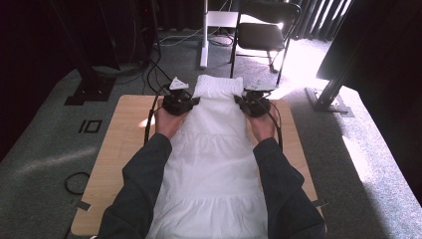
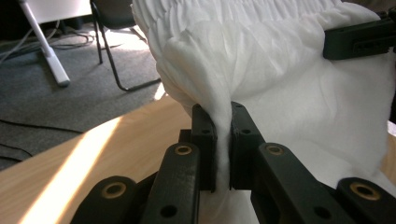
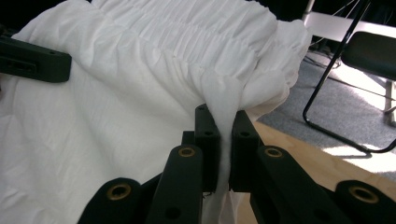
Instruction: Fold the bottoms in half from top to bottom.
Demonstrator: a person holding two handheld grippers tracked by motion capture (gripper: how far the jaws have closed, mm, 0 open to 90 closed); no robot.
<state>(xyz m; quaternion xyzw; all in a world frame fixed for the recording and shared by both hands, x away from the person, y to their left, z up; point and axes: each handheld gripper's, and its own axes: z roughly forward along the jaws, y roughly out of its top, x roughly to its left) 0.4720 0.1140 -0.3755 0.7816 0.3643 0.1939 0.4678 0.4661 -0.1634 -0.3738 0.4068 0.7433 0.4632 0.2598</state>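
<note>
Between the left gripper's (image 2: pixel 223 140) jaws a pinch of white garment (image 1: pixel 214 149) is clamped; the right gripper (image 3: pixel 223 140) clamps the opposite edge likewise. Garment spans between both grippers, its gathered end beyond them, the rest trailing back over the table (image 1: pixel 127 129)

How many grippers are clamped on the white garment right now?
2. The left gripper pinches the white garment's left edge near its gathered top; the right gripper pinches the right edge opposite.
</note>
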